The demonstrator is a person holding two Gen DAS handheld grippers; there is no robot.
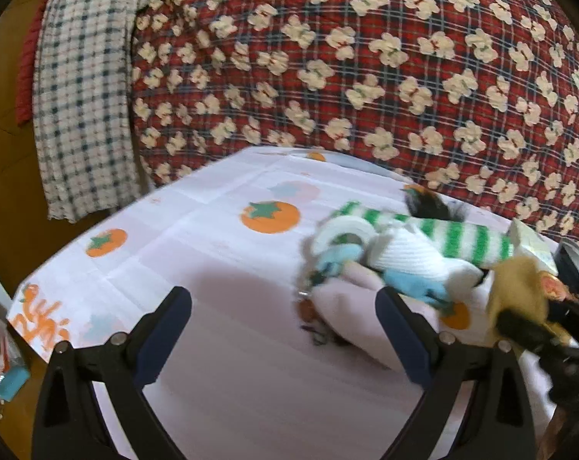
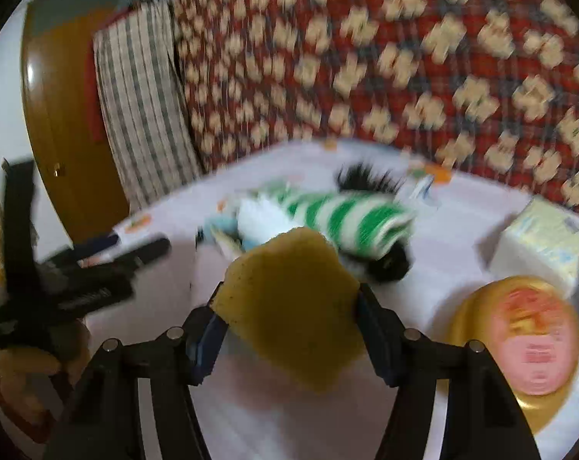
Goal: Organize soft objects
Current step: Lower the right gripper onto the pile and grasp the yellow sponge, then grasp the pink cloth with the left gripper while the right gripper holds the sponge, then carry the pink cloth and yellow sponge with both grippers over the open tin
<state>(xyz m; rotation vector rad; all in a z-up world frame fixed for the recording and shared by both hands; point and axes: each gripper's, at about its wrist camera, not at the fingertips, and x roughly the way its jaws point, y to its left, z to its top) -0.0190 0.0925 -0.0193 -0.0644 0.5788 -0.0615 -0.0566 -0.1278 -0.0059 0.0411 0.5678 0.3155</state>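
**Yellow sponge in the right claw, soft pile waiting**

A worktop (image 1: 220, 306) under a white cloth printed with orange persimmons stands against a bed quilt (image 1: 366, 57) in red plaid with cream flowers. The landmark is the green-and-white striped sock (image 2: 347, 218), lying in the middle of the cloth.

Just in front of the striped sock, the right claw (image 2: 289, 306) is clamped on a yellow sponge (image 2: 289, 291), one pad at each side edge. The sponge looks light, porous and squashy; it should give under the pads instead of slipping, so a hold across its width, near the middle, seems safest. A firm squeeze may bend it.

Beside the striped sock, on its left in the right wrist view, sit a white knitted sock (image 1: 404, 253), a light blue soft piece (image 1: 416, 283) and a pale pink cloth (image 1: 351, 306). All look limp and will sag, so pinching a bunched fold is likely better than an edge.

The left claw (image 1: 282, 306) hangs over bare cloth left of that pile, its jaws wide apart and empty.
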